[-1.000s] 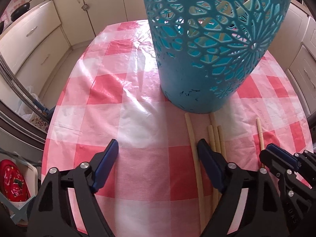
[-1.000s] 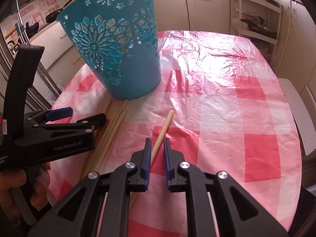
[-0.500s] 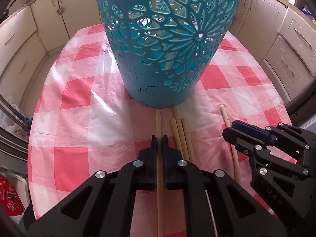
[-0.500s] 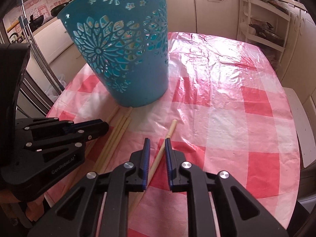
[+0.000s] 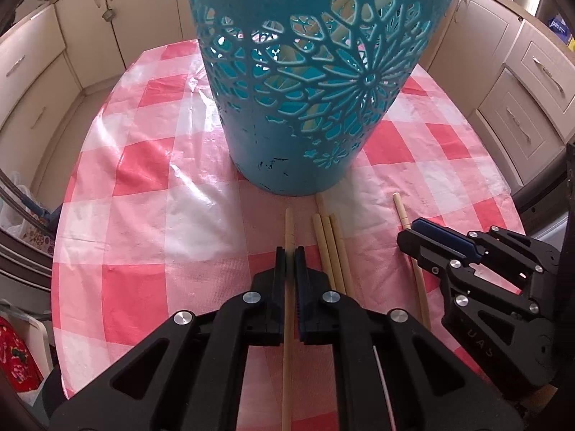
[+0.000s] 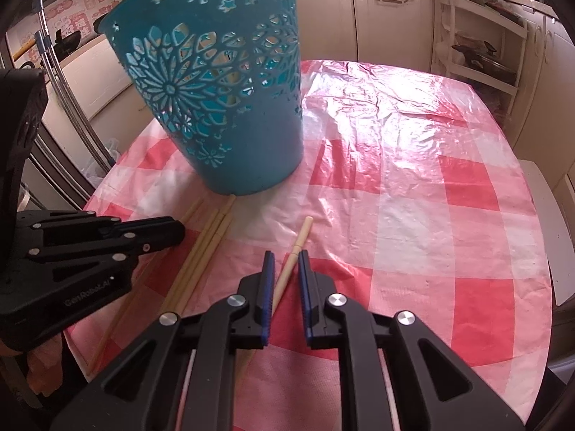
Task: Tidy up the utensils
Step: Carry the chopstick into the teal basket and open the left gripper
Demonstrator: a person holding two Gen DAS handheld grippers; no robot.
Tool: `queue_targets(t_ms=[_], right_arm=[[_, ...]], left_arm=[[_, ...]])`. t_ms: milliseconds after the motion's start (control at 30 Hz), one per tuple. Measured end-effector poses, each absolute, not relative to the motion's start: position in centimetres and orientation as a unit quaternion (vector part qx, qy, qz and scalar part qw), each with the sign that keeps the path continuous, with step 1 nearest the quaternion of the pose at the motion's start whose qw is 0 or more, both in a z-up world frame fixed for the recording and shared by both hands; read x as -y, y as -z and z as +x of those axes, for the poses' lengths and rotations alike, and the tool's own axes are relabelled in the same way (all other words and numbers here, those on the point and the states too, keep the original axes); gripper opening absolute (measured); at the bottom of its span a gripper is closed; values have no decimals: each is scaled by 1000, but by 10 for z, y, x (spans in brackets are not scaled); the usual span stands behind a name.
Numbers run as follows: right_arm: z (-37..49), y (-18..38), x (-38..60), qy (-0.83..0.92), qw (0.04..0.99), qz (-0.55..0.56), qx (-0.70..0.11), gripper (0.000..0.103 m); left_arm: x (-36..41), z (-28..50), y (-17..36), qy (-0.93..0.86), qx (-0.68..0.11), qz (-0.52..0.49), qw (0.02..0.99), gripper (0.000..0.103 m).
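Since half a second ago the left gripper (image 5: 289, 251) has drawn back a little from the teal basket (image 5: 309, 82), staying clamped on one bamboo chopstick (image 5: 289, 222), whose tip pokes forward past the fingertips while the rest runs back under the tool. Its jaws are pressed together with only the stick between them. Just to its right three more chopsticks (image 5: 332, 248) lie side by side in a bundle, their far ends near the basket's base. Farther right, a single chopstick (image 6: 301, 237) lies at a slant on the red-and-white checked tablecloth (image 6: 413, 186). The right gripper (image 6: 285, 256) straddles that stick with its jaws narrowly parted, a gap visible on either side, so it is not pinching yet. In the right wrist view the left gripper's black body (image 6: 90, 251) sits left of the bundle (image 6: 205, 248). The basket (image 6: 222, 89) stands upright beyond all the sticks, with pale utensils showing through its cut-out pattern.
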State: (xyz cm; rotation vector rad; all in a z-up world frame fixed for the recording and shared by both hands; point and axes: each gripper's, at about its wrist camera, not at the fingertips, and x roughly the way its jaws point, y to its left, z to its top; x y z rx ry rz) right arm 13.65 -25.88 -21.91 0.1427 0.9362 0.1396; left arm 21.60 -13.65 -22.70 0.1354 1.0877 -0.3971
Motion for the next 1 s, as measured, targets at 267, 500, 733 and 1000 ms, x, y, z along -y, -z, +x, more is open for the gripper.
queue_targets(t_ms=[267,500,733,1000], right_arm=[[135,219,260,-61,889,73,-449,9],[132,219,260,-58,891,71,-444,9],[131,220,262,-60,892,73,-442,9],[131,219,264,-63,891,81,-442,9]], left_arm=[[102,195,181,217,-480,-2,850,5],[62,181,116,255,-413,-83,871,5],[66,179,48,272,-323,-104,901,5],[89,195,-16,250,-200,-112,941,5]])
